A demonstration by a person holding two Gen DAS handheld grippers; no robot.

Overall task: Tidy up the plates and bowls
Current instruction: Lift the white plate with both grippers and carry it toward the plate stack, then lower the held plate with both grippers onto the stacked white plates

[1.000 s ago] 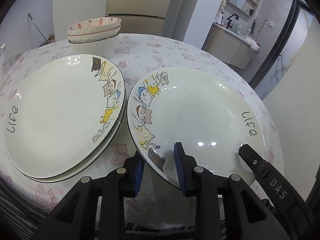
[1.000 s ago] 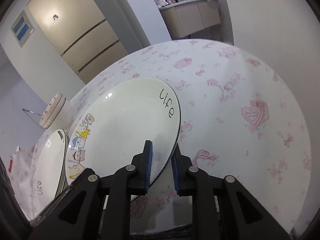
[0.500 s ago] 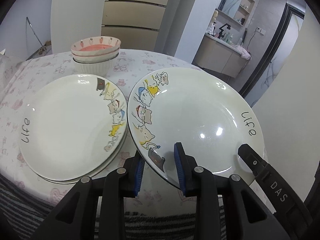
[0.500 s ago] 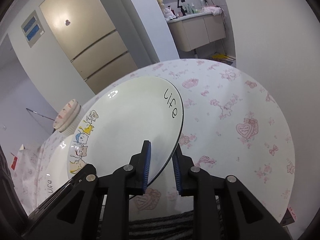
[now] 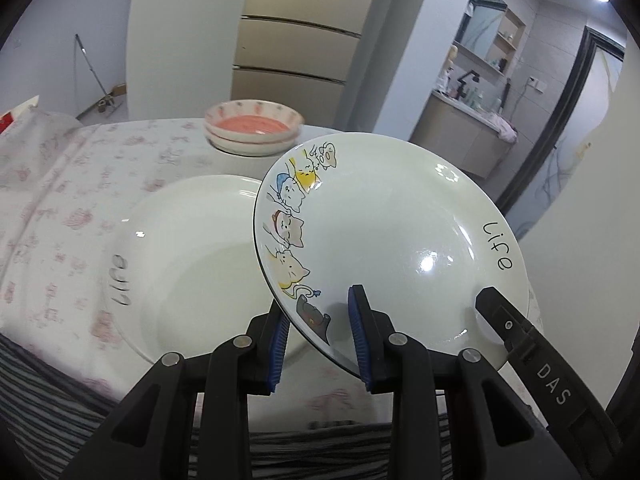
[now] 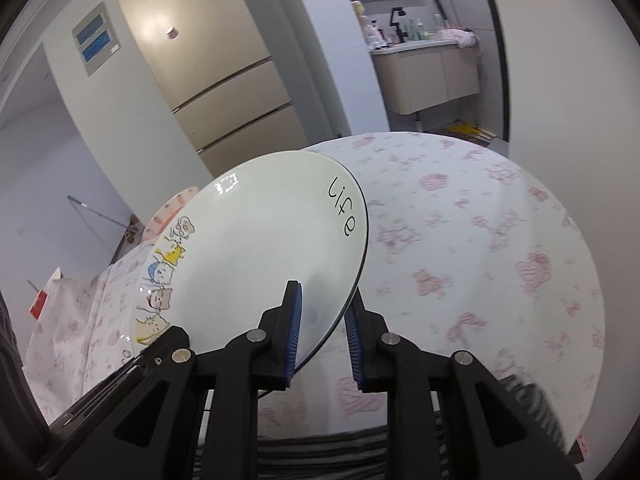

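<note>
My left gripper [image 5: 320, 336] and right gripper [image 6: 322, 334] are matte black angular frames with silver round screws, ribbed blue pads [image 5: 357, 336] lining the fingers, and white "DAS" lettering on the right one's side.

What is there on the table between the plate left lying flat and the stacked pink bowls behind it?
Nothing but bare pink-patterned tablecloth separates the flat plate from the pink bowls; this shows in the left wrist view.
</note>
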